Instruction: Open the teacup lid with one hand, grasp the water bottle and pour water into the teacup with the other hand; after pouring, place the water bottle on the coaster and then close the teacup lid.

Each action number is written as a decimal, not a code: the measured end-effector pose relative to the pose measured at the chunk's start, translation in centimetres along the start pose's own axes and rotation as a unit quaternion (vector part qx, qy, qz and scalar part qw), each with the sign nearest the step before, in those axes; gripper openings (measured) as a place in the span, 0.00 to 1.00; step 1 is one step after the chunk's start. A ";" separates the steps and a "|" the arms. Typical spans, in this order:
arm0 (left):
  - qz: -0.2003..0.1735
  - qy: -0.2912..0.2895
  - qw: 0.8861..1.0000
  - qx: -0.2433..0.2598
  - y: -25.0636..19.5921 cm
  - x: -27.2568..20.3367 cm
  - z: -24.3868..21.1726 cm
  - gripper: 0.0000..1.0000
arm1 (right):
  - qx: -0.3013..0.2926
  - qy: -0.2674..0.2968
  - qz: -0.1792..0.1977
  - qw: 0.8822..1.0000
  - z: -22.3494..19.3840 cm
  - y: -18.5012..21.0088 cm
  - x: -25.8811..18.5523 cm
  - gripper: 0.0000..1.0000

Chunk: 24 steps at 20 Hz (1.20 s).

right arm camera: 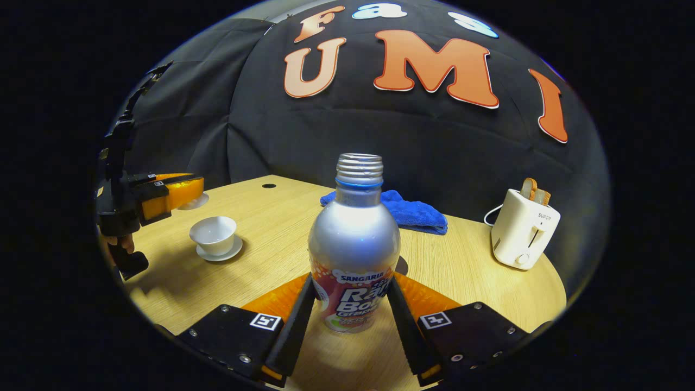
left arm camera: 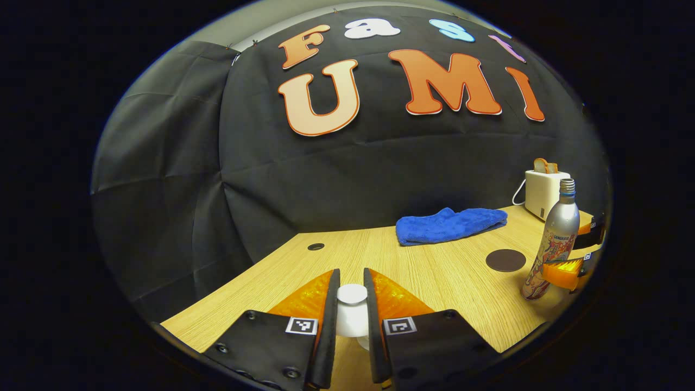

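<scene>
The left hand-held gripper (left arm camera: 352, 317) holds the white lid (left arm camera: 352, 296) by its knob, up in the air. In the right gripper view that lid (right arm camera: 194, 202) hangs left of the cup and higher. The cup (right arm camera: 213, 234) is open and sits on its saucer (right arm camera: 220, 254) on the table (right arm camera: 467, 271). The right hand-held gripper (right arm camera: 351, 315) has a finger pressed on each side of the silver bottle (right arm camera: 354, 244). The bottle stands up straight with no cap. The dark round coaster (left arm camera: 505, 260) lies just beside the bottle. A blue cloth (left arm camera: 450, 225) lies near the wall. A white toaster (right arm camera: 521, 228) with bread stands on the right.
</scene>
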<state>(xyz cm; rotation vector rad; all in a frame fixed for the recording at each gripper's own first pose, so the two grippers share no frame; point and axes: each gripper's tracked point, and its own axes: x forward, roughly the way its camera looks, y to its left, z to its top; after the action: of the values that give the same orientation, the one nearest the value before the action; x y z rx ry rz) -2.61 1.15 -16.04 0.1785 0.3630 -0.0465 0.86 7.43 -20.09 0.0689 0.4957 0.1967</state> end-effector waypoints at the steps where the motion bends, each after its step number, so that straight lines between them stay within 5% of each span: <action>1: 0.002 -0.001 1.000 -0.001 0.1 0.0 0.0 0.30 | -0.002 0.000 -0.001 1.000 0.0 0.0 0.0 0.78; 11: 0.018 -0.009 1.000 -0.018 2.5 -0.5 0.0 0.30 | -0.102 -0.017 -0.035 0.994 2.4 -1.5 0.3 0.77; 24: 0.048 0.000 0.998 -0.048 7.9 -1.5 -1.8 0.30 | -0.308 -0.049 -0.072 0.947 7.9 -1.1 2.0 0.76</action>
<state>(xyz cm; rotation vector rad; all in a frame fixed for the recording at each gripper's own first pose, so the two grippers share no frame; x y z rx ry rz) -4.06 9.31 -15.83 0.1009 0.3554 0.0659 6.50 6.59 -14.21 -0.5664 0.3206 0.1974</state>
